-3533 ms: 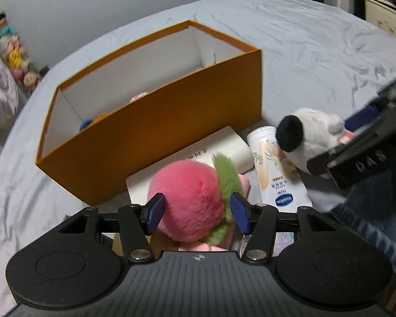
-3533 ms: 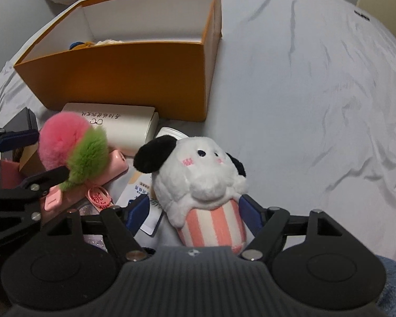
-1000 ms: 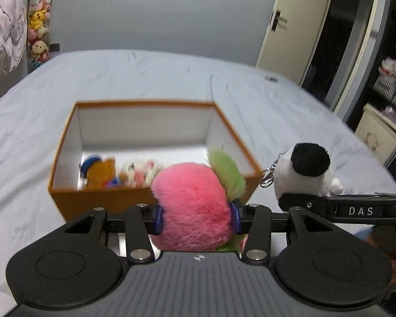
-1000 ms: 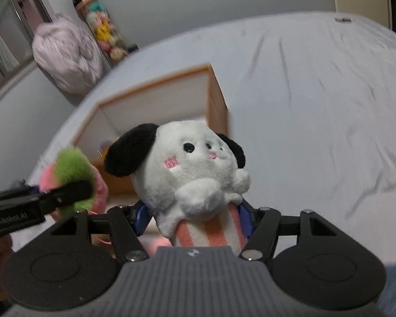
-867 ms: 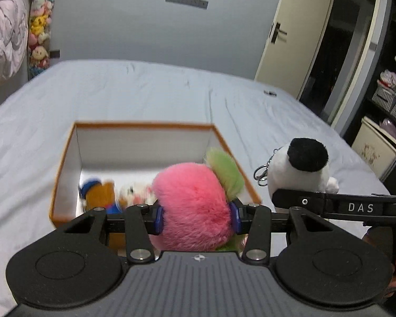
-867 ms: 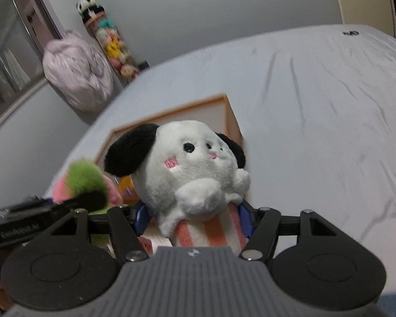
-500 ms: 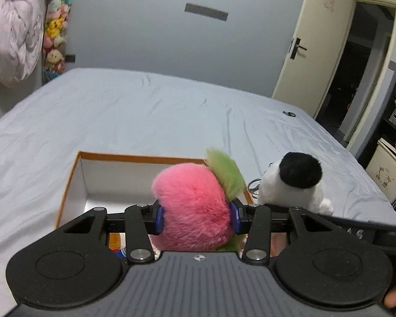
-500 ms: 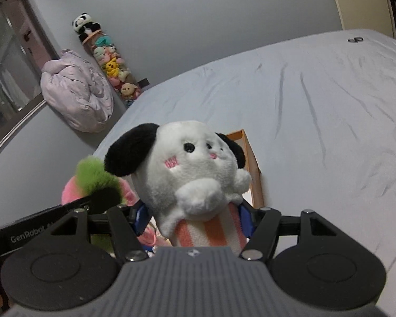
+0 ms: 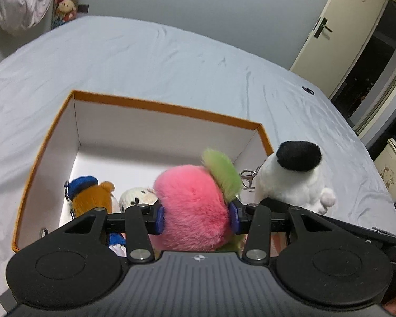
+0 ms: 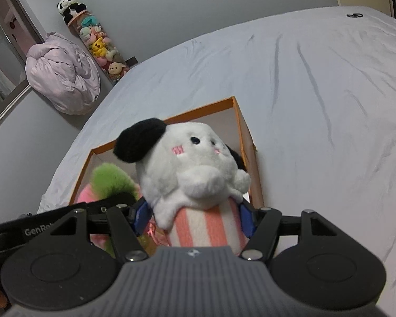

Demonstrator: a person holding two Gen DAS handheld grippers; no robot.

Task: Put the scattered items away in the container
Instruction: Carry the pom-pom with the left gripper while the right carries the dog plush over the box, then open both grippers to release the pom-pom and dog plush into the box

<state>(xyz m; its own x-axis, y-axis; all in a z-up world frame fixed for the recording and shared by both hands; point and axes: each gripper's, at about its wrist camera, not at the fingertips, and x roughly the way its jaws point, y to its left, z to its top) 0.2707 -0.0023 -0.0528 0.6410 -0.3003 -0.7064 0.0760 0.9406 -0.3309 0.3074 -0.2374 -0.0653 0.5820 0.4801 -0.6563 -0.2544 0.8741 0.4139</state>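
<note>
Over the orange box on the bed, left gripper fingers clench pink peach plush; box floor lies at 12 o'clock below. At 3 o'clock, right gripper clamps white puppy plush above the right wall.

I see a bed under a wrinkled pale grey sheet. 1 open orange box with white inner walls sits directly on it. Far beyond the box's right corner, 1 small dark object lies on the sheet.
</note>
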